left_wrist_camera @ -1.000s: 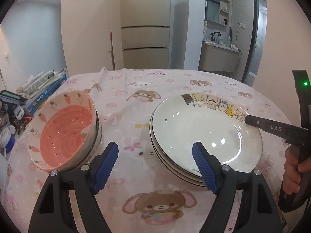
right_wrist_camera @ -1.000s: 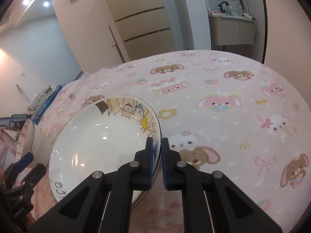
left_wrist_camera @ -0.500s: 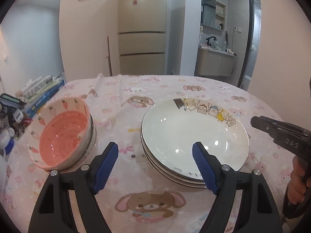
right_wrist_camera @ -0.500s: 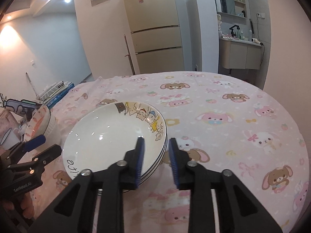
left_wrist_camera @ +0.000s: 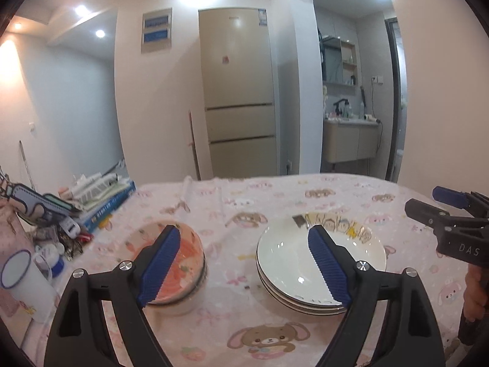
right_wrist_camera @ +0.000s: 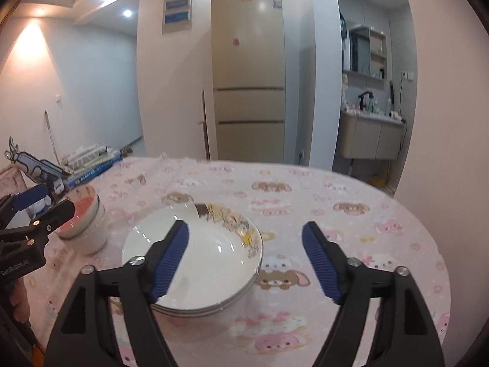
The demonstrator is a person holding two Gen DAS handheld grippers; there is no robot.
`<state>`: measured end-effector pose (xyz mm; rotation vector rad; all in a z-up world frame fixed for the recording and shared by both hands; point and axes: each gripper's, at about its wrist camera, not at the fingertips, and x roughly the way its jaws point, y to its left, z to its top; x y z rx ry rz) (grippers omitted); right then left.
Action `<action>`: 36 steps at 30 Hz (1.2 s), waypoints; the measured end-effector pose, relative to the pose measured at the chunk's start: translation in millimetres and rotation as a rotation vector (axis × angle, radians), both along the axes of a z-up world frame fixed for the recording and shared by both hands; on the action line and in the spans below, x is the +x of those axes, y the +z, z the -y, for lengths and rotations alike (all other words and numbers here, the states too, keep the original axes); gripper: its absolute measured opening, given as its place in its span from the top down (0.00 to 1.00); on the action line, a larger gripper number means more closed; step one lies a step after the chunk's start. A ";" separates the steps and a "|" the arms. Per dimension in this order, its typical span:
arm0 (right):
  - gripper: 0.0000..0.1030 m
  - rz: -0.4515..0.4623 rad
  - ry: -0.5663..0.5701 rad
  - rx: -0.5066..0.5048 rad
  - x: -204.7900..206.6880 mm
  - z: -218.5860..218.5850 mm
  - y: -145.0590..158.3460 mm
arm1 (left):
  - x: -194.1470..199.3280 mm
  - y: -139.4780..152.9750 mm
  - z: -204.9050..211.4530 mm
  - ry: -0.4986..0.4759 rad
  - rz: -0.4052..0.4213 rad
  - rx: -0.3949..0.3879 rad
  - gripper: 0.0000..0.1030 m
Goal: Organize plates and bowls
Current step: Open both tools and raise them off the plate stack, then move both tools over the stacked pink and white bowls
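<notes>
Blue-padded left gripper (left_wrist_camera: pixel 243 263), right gripper (right_wrist_camera: pixel 244 260): spread wide, holding nothing.

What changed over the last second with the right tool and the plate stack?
The right tool, shut on the rim of the top white plate a second ago, has let go, opened wide, and pulled up and back from the table. The left tool stayed open but also rose and drew back. The plates remain stacked, and the pink bowl stack beside them has not moved on the tablecloth.
</notes>
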<state>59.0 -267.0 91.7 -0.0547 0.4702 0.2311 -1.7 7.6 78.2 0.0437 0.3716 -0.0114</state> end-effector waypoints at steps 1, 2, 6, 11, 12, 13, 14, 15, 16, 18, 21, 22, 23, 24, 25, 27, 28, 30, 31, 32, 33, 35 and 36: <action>0.12 0.020 0.003 0.006 -2.4 -1.9 3.4 | -2.5 3.3 -1.9 -0.004 0.012 0.003 0.14; 0.05 0.043 0.005 0.012 -4.6 -4.5 6.8 | -3.1 4.9 -3.5 -0.008 0.020 0.005 0.12; 0.01 0.164 -0.076 0.003 -15.2 -10.9 18.2 | -6.0 8.5 -17.5 0.032 0.041 0.003 0.00; 0.00 0.188 -0.089 0.005 -13.6 -16.7 32.1 | -16.3 13.5 -48.1 0.019 0.104 -0.030 0.00; 0.00 0.182 -0.082 0.002 -12.0 -19.7 34.1 | -17.1 14.9 -54.7 0.004 0.102 -0.045 0.00; 0.00 0.178 -0.074 -0.004 -10.0 -24.8 36.7 | -16.6 16.2 -62.0 -0.012 0.092 -0.061 0.00; 0.00 0.177 -0.068 -0.014 -9.2 -30.4 38.5 | -14.0 17.3 -71.0 -0.028 0.072 -0.079 0.00; 0.00 0.173 -0.058 -0.029 -7.7 -37.3 40.5 | -11.2 17.6 -78.3 -0.036 0.054 -0.094 0.00; 0.00 0.164 -0.038 -0.047 -5.7 -46.4 42.6 | -8.3 17.2 -85.1 -0.036 0.034 -0.108 0.00; 0.01 0.151 0.010 -0.056 -3.9 -61.5 45.6 | 2.8 14.2 -104.4 -0.036 -0.027 -0.154 0.00; 0.01 0.119 0.078 -0.030 2.1 -89.1 48.5 | 17.6 7.3 -134.6 -0.009 -0.084 -0.225 0.00; 0.01 0.106 0.092 -0.018 5.2 -96.2 48.7 | 20.8 5.3 -143.8 0.004 -0.090 -0.243 0.00; 0.01 0.091 0.100 -0.001 9.1 -104.7 48.0 | 24.2 2.4 -156.5 0.021 -0.090 -0.267 0.00; 0.01 0.079 0.090 0.025 13.3 -111.1 46.9 | 25.6 -0.3 -164.4 0.035 -0.091 -0.281 0.00; 0.01 0.073 0.068 0.052 16.9 -115.6 45.6 | 28.8 -4.4 -174.4 0.055 -0.095 -0.301 0.00; 0.01 0.052 0.038 0.102 26.8 -125.2 40.3 | 35.5 -13.8 -193.9 0.079 -0.095 -0.350 0.00; 0.01 0.029 0.034 0.117 32.9 -131.6 36.2 | 38.0 -18.9 -201.2 0.089 -0.097 -0.374 0.00; 0.01 -0.014 0.044 0.142 42.2 -142.9 27.4 | 42.5 -31.1 -215.7 0.113 -0.101 -0.419 0.00; 0.01 -0.026 0.049 0.148 44.6 -148.8 23.9 | 44.3 -35.7 -220.1 0.119 -0.099 -0.432 0.00; 0.01 -0.034 0.052 0.144 46.1 -156.2 20.5 | 46.0 -40.6 -224.2 0.123 -0.096 -0.444 0.00; 0.01 -0.038 0.061 0.138 47.0 -164.8 16.8 | 46.6 -44.9 -228.4 0.123 -0.081 -0.456 0.00; 0.01 -0.033 0.089 0.116 46.6 -179.9 11.2 | 45.6 -49.6 -235.8 0.116 -0.015 -0.467 0.00; 0.01 -0.022 0.104 0.100 45.4 -186.3 7.8 | 44.6 -51.8 -239.0 0.118 0.014 -0.469 0.00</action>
